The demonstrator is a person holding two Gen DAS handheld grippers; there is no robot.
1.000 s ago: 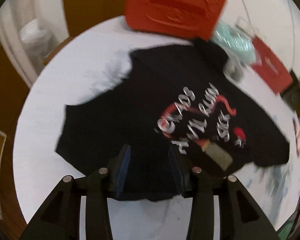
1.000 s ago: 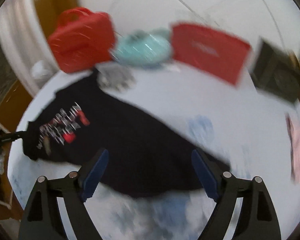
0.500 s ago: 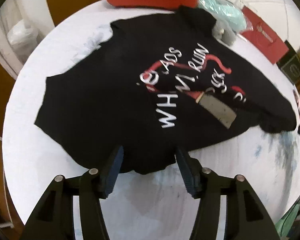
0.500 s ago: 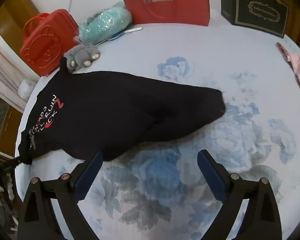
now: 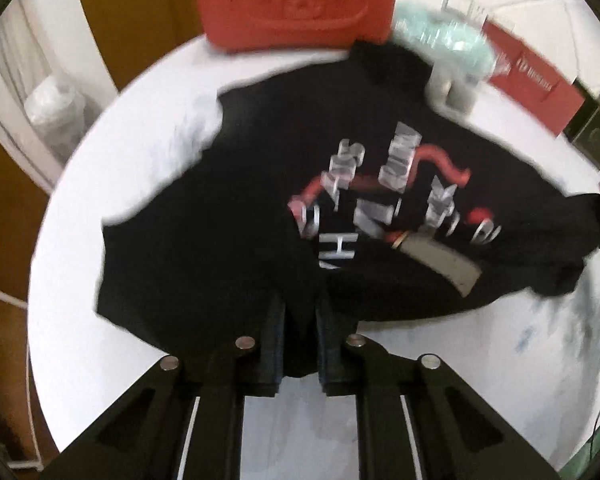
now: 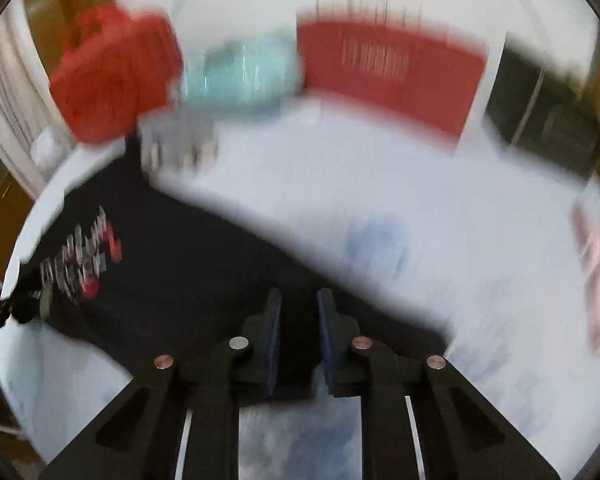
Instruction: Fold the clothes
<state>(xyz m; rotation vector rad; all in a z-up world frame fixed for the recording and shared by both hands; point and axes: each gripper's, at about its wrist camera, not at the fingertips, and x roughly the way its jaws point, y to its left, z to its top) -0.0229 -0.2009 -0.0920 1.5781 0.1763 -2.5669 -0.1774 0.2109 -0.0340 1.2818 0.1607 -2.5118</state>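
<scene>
Left wrist view: left gripper (image 5: 300,340), spread 0.5 s ago, is closing w/ black T-shirt (image 5: 228,216) hem pinched between pads. Right gripper (image 6: 298,344), wide before, now clamps shirt's other edge. Shirt lies on round table (image 5: 80,340). Both frames blurred; print text unreadable.

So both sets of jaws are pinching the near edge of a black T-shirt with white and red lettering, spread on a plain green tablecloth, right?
Not quite: the cloth is not plain green. The right wrist view shows a white tablecloth with a blue flower print. The rest holds: the left gripper and right gripper each have the black T-shirt with white and red lettering between their jaws at its near edge.
</scene>
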